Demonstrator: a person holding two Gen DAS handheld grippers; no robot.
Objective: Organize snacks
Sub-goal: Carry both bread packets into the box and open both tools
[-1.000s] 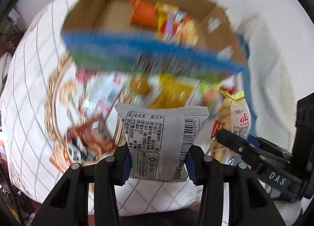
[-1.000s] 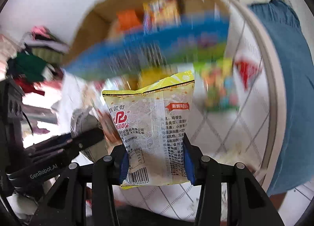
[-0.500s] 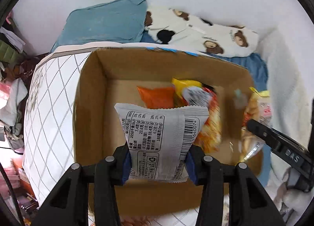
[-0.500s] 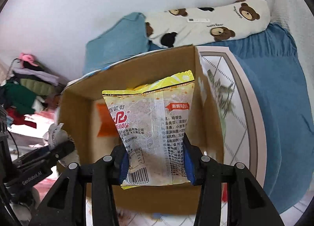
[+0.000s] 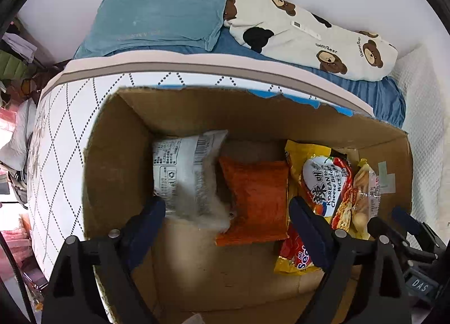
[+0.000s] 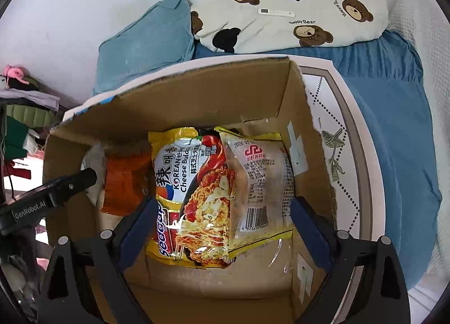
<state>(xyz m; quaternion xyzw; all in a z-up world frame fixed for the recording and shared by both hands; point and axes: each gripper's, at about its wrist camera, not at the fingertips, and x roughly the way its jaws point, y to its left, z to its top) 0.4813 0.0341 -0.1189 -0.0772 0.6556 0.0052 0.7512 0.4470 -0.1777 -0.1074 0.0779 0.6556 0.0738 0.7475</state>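
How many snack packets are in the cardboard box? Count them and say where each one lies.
4 visible: a grey-white packet at the left end, an orange packet beside it, a Korean cheese noodle pack right of that, and a clear yellow-edged packet overlapping it at the right. More may lie underneath.

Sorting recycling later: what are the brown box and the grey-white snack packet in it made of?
Brown box: looks like matte corrugated cardboard, with a ragged torn rim. Grey-white snack packet: probably thin plastic film, crinkled and faintly shiny, with a printed barcode.
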